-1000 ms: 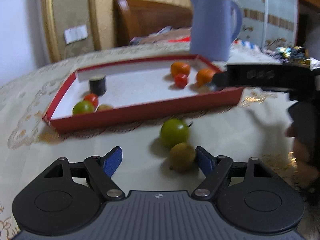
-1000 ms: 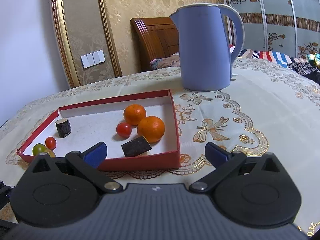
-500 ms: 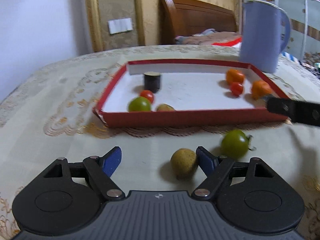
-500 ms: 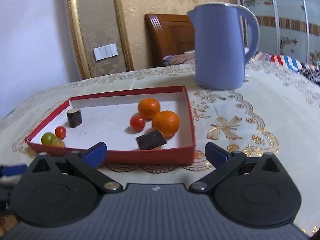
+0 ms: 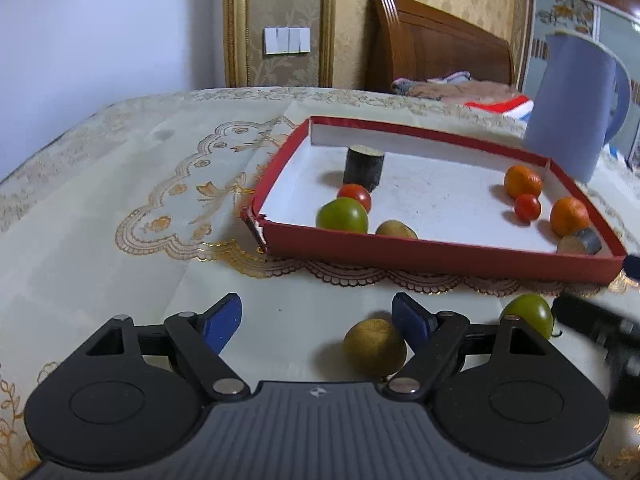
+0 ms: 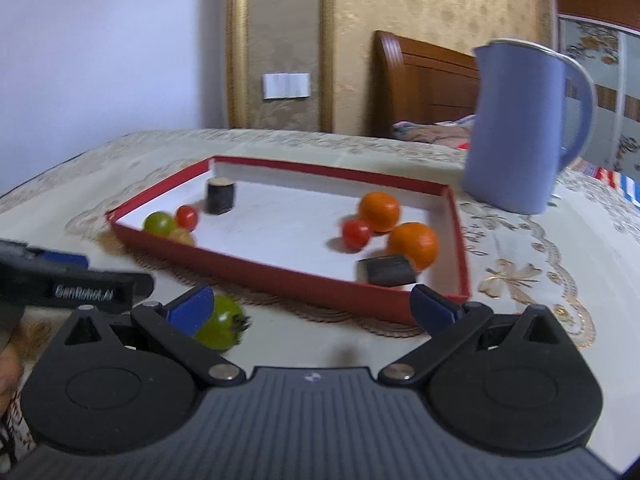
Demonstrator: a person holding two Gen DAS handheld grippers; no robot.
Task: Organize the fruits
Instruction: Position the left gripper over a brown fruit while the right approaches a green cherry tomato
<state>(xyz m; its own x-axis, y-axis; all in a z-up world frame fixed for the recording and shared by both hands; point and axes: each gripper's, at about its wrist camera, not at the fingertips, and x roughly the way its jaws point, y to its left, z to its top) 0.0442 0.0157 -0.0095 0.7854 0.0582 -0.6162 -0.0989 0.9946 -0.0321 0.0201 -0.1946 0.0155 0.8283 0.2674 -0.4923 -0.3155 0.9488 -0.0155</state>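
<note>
Tilting down at the table, the left gripper (image 5: 317, 316) is wide open, and the brown fruit (image 5: 374, 346) sits against its right pad. The right gripper (image 6: 312, 305) is wide open too, with the green tomato (image 6: 221, 322) by its left pad. Only the left view shows the brown fruit. A second ago that fruit sat nearer the red tray (image 5: 440, 254).

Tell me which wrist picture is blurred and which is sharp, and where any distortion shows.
Right wrist view: motion-blurred throughout, the red tray and oranges smeared. Left wrist view: mostly sharp, only the right gripper at its edge blurred. Both views: fisheye bends the table edge and blue kettle.
</note>
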